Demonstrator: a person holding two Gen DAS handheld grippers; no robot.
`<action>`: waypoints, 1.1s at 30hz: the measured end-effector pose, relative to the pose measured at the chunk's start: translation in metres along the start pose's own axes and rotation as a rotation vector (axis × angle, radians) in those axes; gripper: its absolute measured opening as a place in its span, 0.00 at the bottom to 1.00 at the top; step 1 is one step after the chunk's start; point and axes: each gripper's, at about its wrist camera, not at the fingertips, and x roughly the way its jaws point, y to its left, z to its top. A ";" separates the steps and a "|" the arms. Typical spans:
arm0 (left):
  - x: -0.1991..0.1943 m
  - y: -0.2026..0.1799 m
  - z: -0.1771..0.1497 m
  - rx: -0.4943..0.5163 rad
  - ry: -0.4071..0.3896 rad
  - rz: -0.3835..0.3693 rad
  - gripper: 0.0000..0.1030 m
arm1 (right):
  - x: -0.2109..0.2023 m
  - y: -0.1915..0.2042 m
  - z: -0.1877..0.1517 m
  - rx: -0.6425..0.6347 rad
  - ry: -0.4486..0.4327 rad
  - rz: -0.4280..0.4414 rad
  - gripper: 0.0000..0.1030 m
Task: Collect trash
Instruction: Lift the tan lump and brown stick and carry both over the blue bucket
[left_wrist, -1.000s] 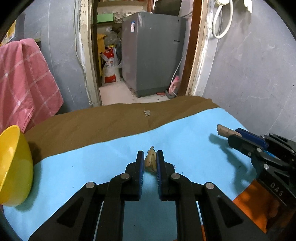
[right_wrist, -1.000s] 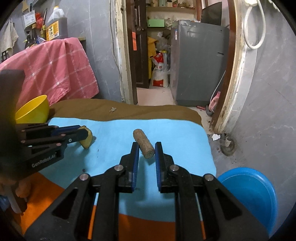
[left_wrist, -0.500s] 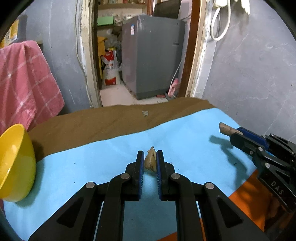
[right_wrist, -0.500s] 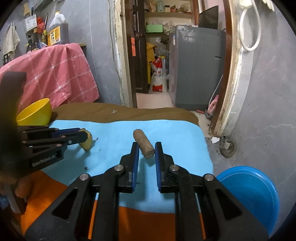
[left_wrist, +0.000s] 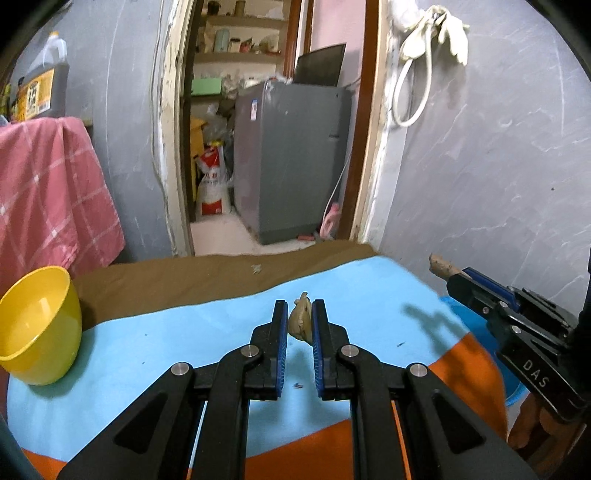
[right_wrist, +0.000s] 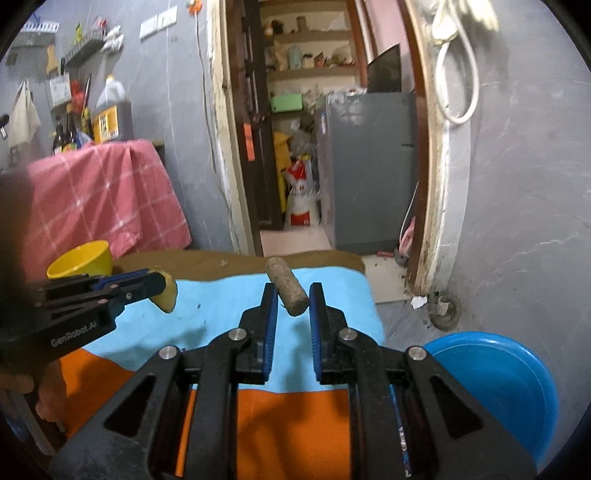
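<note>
Table under a blue-and-orange cloth (left_wrist: 207, 343) with a brown blanket (left_wrist: 192, 277) at its far end. Blue plastic basin (right_wrist: 506, 384) on the floor, right of the table. Yellow bowl (left_wrist: 37, 328) at the cloth's left edge. Right gripper (right_wrist: 289, 301) clamped on a brown cork-like cylinder (right_wrist: 286, 286), lifted off the cloth. Left gripper (left_wrist: 300, 319) clamped on a tan peel scrap (left_wrist: 300, 323), also raised above the cloth.

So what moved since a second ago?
Both grippers rose and tipped upward. The left gripper stays shut on the yellowish scrap, the right gripper on the corn cob piece. The yellow bowl and blue basin stayed put.
</note>
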 end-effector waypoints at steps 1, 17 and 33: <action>-0.002 -0.001 0.001 -0.001 -0.011 -0.005 0.10 | -0.006 -0.002 0.000 0.008 -0.021 -0.007 0.21; -0.039 -0.047 0.034 -0.100 -0.232 -0.178 0.10 | -0.091 -0.042 0.000 0.071 -0.305 -0.222 0.21; -0.022 -0.131 0.041 -0.056 -0.204 -0.331 0.10 | -0.120 -0.084 -0.017 0.123 -0.294 -0.398 0.21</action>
